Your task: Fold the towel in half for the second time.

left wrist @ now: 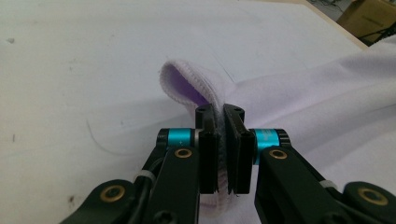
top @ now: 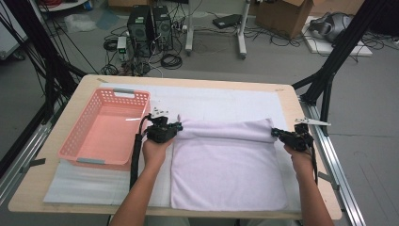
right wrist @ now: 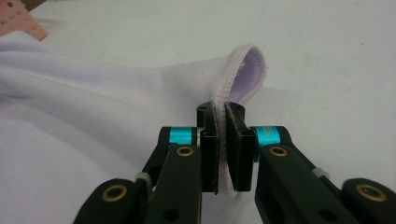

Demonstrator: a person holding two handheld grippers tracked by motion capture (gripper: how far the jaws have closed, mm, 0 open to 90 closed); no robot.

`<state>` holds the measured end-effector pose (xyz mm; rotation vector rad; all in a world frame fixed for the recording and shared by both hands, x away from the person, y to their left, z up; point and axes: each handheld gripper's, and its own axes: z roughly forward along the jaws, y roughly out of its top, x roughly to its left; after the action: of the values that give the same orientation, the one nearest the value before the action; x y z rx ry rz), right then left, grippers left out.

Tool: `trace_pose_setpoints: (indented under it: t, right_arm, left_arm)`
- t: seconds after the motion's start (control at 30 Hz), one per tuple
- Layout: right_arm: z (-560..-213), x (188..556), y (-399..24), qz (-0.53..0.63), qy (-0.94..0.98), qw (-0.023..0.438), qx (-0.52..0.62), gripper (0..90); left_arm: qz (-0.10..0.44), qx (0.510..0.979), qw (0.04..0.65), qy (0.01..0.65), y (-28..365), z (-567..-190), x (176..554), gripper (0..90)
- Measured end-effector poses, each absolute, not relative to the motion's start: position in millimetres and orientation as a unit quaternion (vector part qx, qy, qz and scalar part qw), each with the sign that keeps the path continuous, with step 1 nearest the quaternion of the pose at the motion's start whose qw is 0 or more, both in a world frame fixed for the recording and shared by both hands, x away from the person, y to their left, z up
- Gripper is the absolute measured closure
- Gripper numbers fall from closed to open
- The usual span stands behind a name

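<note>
A pale lilac towel (top: 228,162) lies spread on the white mat (top: 211,101) that covers the desk (top: 89,82), reaching from the middle of the desk down to its near edge and lying closer to the right edge than the left. Its far edge is lifted into a rolled ridge running across between the two grippers. The left gripper (top: 176,126) holds the towel's far left corner: in the left gripper view its fingers (left wrist: 208,154) are pressed together on the stitched hem, which loops up above them (left wrist: 187,86). The right gripper (top: 275,134) holds the far right corner the same way, its fingers (right wrist: 209,156) clamped on the hem with the corner curling over above them (right wrist: 245,74). A pink plastic basket (top: 82,136) stands on the left part of the desk, just beside the left gripper and apart from the towel
</note>
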<state>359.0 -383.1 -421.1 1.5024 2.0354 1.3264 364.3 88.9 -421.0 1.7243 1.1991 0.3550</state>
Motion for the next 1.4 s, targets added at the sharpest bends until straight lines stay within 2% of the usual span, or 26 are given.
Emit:
trace_pose_setpoints:
  t: [0.77,0.8,0.87,0.93,1.0,1.03,1.17,1.3,1.37,1.4]
  right_arm:
    - [-427,277,-390,0.472,0.725,0.136,0.482,85.1]
    - [-428,274,-389,0.468,0.727,0.134,0.485,85.0]
    - [-432,273,-389,0.459,0.733,0.128,0.486,80.9]
    - [-432,275,-389,0.457,0.727,0.128,0.497,64.8]
    - [-428,278,-388,0.462,0.717,0.136,0.504,55.5]
    - [-425,280,-387,0.46,0.713,0.144,0.509,51.1]
    - [-416,300,-383,0.45,0.708,0.154,0.522,44.3]
    - [-414,324,-375,0.435,0.707,0.148,0.538,42.1]
    - [-417,334,-371,0.416,0.719,0.139,0.539,45.9]
    - [-418,337,-370,0.41,0.725,0.133,0.538,54.4]
  left_arm:
    - [0.123,0.737,0.505,0.433,103,-441,274,82.3]
    - [0.123,0.737,0.502,0.436,103,-441,275,75.8]
    - [0.12,0.729,0.502,0.449,104,-440,279,51.9]
    - [0.124,0.722,0.507,0.454,105,-437,285,42.7]
    - [0.126,0.719,0.508,0.457,105,-432,293,37.4]
    - [0.13,0.717,0.508,0.46,104,-430,298,36.8]
    - [0.113,0.703,0.516,0.477,101,-427,322,36.4]
    - [0.093,0.707,0.491,0.501,96,-435,343,37.8]
    - [0.075,0.716,0.48,0.501,94,-440,348,46.4]
    - [0.071,0.726,0.471,0.496,92,-442,348,56.1]
